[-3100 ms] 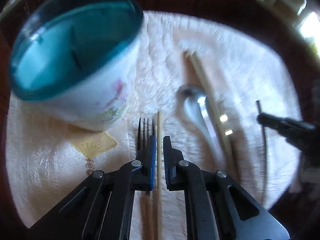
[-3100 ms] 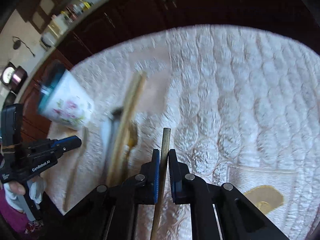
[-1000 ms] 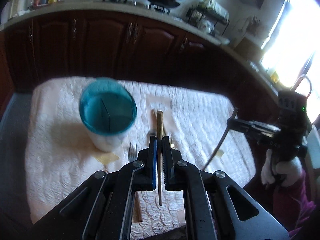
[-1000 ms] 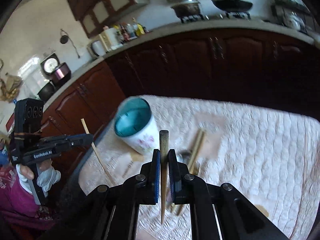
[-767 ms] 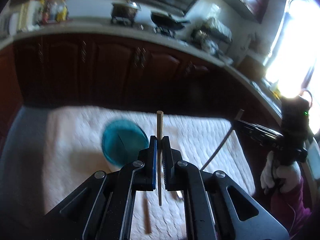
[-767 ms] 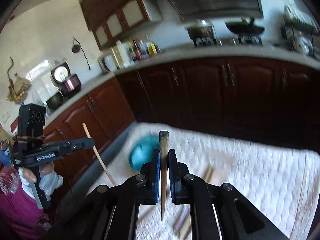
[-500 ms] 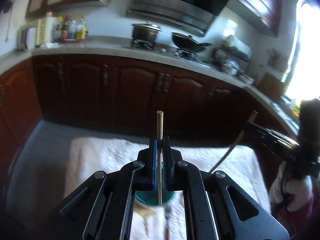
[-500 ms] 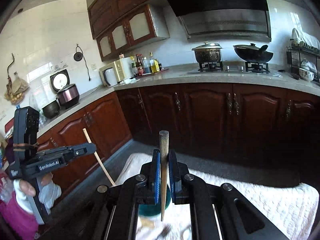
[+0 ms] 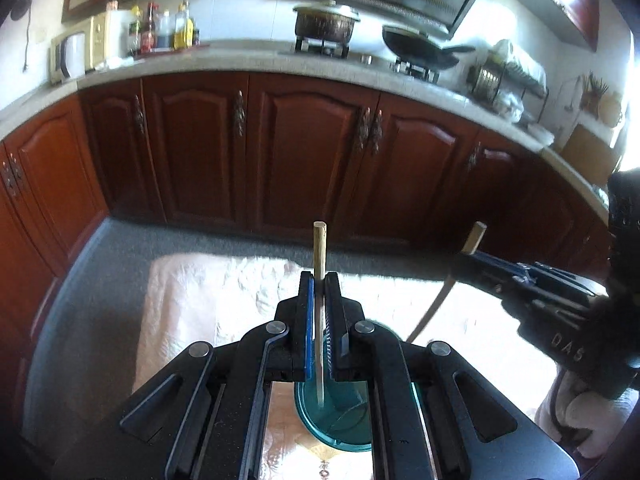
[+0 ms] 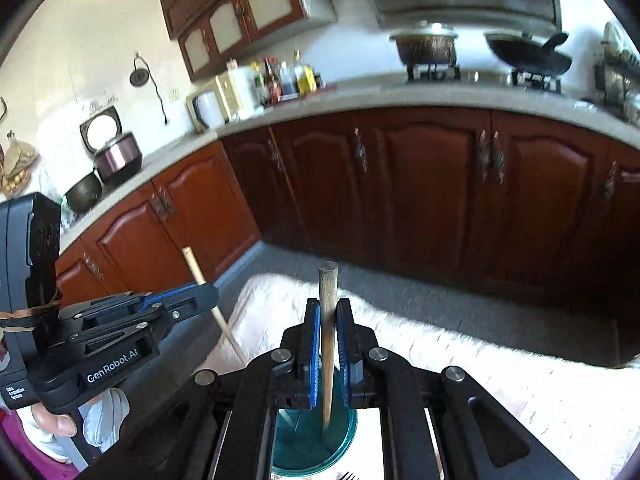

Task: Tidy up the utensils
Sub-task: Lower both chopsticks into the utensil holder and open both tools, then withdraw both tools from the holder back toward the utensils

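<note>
My left gripper (image 9: 319,280) is shut on a thin pale wooden chopstick (image 9: 319,248), held upright with its lower tip over the teal-rimmed cup (image 9: 340,424) below. My right gripper (image 10: 328,306) is shut on a thicker brown chopstick (image 10: 328,284), also upright, its lower end over or inside the same cup (image 10: 312,444). Each gripper appears in the other's view: the right one (image 9: 480,260) at right, the left one (image 10: 208,294) at left. A fork's tines (image 10: 346,476) peek out at the bottom edge.
The cup stands on a white quilted cloth (image 9: 208,292) over the table. Dark red kitchen cabinets (image 9: 312,152) and a counter with stove, pots and bottles (image 9: 324,24) lie beyond. Grey floor (image 9: 120,248) surrounds the table.
Both grippers have lifted their chopsticks off the table, tilted them upright and brought them together above the cup. The views swung from the tabletop up to the kitchen.
</note>
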Tool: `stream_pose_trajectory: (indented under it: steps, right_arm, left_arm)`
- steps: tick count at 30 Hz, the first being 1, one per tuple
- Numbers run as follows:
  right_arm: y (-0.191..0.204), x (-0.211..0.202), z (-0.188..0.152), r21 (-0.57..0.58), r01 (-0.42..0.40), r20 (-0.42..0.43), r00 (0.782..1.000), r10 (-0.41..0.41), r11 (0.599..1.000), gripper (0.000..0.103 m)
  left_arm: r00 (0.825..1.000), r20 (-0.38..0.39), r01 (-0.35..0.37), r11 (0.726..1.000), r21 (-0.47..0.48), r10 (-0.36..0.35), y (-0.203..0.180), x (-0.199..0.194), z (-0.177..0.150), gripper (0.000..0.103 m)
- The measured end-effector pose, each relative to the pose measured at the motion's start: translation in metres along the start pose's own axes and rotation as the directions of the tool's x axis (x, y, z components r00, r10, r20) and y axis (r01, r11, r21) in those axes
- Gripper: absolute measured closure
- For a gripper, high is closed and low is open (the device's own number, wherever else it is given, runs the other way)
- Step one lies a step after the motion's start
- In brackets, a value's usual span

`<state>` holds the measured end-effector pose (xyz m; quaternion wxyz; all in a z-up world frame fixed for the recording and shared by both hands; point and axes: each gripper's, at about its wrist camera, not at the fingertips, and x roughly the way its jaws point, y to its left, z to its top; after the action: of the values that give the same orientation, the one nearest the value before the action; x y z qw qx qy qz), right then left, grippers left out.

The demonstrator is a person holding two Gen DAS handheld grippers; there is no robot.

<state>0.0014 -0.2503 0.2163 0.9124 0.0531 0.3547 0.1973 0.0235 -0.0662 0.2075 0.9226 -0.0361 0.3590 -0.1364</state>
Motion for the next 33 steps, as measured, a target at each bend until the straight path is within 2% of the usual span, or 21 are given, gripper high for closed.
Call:
stream_pose_trajectory:
  steps: [3,9,10,12,14,16,20,24,28,33]
  right_arm:
    - [-0.004,0.013,-0.008,0.008,-0.007,-0.032,0.999,0.008,1.000,0.096]
    - [-0.010,0.018,-0.013,0.028,-0.015,-0.031,0.999,0.015,0.999,0.095]
    - [-0.011,0.019,-0.014,0.028,-0.011,-0.033,0.999,0.012,1.000,0.093]
    - [-0.012,0.019,-0.017,0.034,-0.008,-0.046,0.999,0.010,0.999,0.077]
    - [-0.013,0.019,-0.020,0.044,-0.010,-0.050,0.999,0.012,0.999,0.074]
    - [-0.014,0.019,-0.023,0.047,-0.006,-0.059,0.998,0.009,0.999,0.074]
    - [-0.015,0.012,-0.027,0.059,-0.005,-0.063,0.998,0.009,0.998,0.073]
    - [-0.015,0.001,-0.035,0.069,-0.007,-0.073,0.997,0.012,0.998,0.070]
    - [-0.010,-0.017,-0.046,0.064,-0.005,-0.069,0.998,0.010,0.998,0.069]
    - [-0.009,-0.037,-0.061,0.067,0.020,-0.073,0.997,-0.015,0.998,0.067]
  left_arm:
    - [1.000,-0.030,-0.002,1.000,-0.012,0.001,0.001,0.009,-0.007,0.099]
    - [0.999,-0.049,-0.005,1.000,-0.021,0.004,0.001,0.012,-0.013,0.099]
    - [0.999,-0.052,-0.003,1.000,-0.025,0.002,0.001,0.013,-0.013,0.099]
    - [0.998,-0.058,-0.003,0.999,-0.032,0.001,0.002,0.013,-0.013,0.098]
    - [0.998,-0.067,-0.005,0.999,-0.038,0.003,0.002,0.014,-0.013,0.097]
    - [0.997,-0.073,-0.006,0.999,-0.046,0.003,0.003,0.015,-0.015,0.091]
    - [0.997,-0.077,-0.004,0.999,-0.054,0.000,0.004,0.012,-0.018,0.087]
    - [0.997,-0.074,-0.011,0.999,-0.045,0.008,0.002,0.005,-0.022,0.080]
    - [0.998,-0.057,-0.022,0.999,-0.033,0.020,-0.002,-0.007,-0.032,0.069]
    - [0.999,-0.033,-0.037,0.999,-0.002,0.036,-0.011,-0.023,-0.046,0.062]
